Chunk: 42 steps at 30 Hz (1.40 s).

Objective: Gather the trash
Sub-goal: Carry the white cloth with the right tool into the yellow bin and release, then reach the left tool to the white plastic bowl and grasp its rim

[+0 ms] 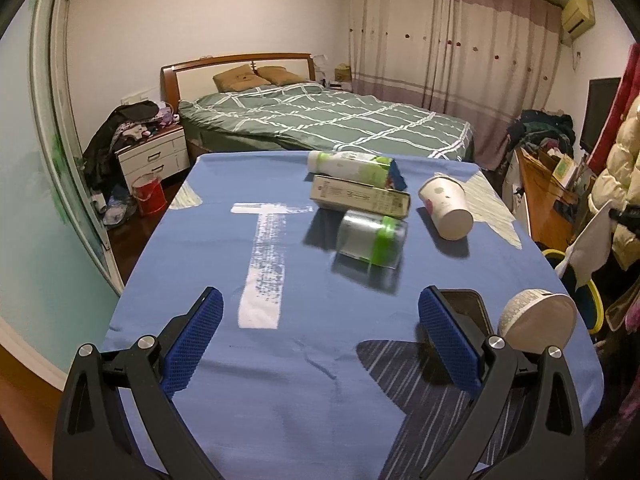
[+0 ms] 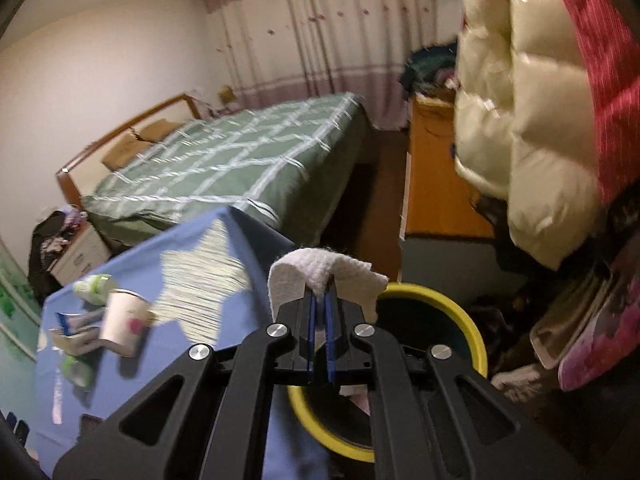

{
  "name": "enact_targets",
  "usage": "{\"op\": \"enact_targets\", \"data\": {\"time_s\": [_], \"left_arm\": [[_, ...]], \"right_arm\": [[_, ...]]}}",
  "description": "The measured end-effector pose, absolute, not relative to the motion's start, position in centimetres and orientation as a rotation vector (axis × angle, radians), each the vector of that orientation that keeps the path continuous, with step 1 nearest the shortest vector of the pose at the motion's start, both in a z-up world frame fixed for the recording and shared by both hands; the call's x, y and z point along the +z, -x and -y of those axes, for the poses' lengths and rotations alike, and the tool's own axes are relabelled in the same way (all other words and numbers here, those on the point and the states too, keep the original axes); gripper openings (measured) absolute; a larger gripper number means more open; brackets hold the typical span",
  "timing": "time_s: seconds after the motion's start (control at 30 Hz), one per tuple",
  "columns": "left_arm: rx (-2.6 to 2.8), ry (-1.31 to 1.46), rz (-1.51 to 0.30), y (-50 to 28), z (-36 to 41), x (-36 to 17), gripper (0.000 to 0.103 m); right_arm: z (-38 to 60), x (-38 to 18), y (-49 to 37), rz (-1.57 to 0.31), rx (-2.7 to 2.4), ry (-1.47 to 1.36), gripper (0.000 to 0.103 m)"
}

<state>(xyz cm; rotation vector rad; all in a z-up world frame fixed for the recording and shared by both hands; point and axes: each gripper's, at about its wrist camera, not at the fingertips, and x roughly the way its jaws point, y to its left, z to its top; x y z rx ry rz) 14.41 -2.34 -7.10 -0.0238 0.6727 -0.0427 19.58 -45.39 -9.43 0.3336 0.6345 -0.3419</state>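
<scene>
- Table: blue cloth, fills the lower centre of the left wrist view; trash lies scattered across its upper middle
- Left gripper: bottom of the left wrist view, jaws spread wide with nothing between the blue pads; released, hovering above bare cloth
- White bottle and flat box: upper centre, the bottle lying behind the box and apparently touching it
- Green-banded can: centre, on its side, just below the box; blurred
- Paper cup: right of centre, tipped over, base towards the camera
- Paper bowl: lower right, on its side near the table edge, just beside the right-hand pad
- Right gripper: centre of the right wrist view, clenched on a crumpled white tissue that drapes over both fingertips
- Yellow-rimmed bin: right of centre, beside the table edge, its opening partly under the gripper
- Step in hand, by judgement: dropping the tissue into the bin
- Recommended handling: centre the fingertips over the dark opening before letting go, since light tissue may cling to the pads or drift onto the rim; release fully, with a slight shake if it hangs
</scene>
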Motion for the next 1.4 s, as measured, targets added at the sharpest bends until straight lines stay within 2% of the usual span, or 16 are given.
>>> {"op": "enact_targets", "data": {"time_s": [0.1, 0.17, 0.2, 0.5, 0.9, 1.4], "left_arm": [[-0.049, 0.011, -0.676, -14.5, 3.0, -7.1, 0.097], [-0.053, 0.003, -0.679, -14.5, 3.4, -7.1, 0.097], [-0.057, -0.002, -0.682, -14.6, 3.8, -7.1, 0.097], [-0.126, -0.049, -0.699, -14.6, 7.1, -7.7, 0.097], [-0.298, -0.195, -0.733, -15.2, 16.0, -9.3, 0.097], [-0.279, -0.195, -0.726, -22.5, 19.3, -7.3, 0.097]], "right_arm": [[46.9, -11.2, -19.3, -0.662, -0.366, -0.354, 0.015], [47.5, -12.1, -19.1, -0.674, -0.384, -0.361, 0.036], [47.8, -12.4, -19.1, -0.675, -0.388, -0.363, 0.038], [48.9, -13.6, -17.3, -0.674, -0.388, -0.388, 0.041], [49.2, -14.0, -16.2, -0.673, -0.356, -0.404, 0.043], [49.3, -14.7, -16.4, -0.69, -0.327, -0.41, 0.043]]}}
